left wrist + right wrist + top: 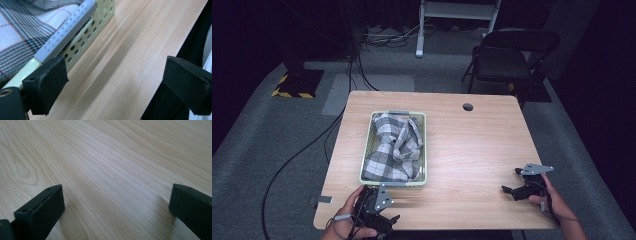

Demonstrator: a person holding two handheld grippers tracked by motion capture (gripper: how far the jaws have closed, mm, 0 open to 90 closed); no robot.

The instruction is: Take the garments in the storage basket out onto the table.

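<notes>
Left gripper view is showing the left gripper (115,82) hovering wide-jawed beside the basket (100,18) — risking snagging its rim instead of the checked cloth (22,27); the right gripper (116,207) is gaping over bare counter (112,157).

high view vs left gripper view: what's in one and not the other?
High view alone: the whole wooden table, the right tool open over bare wood, a folding chair, floor cables.
Left gripper view alone: the hole pattern in the basket wall, close up, and the left tool with jaws wide apart.
Both: the pale green basket and the plaid cloth lying in it.
</notes>
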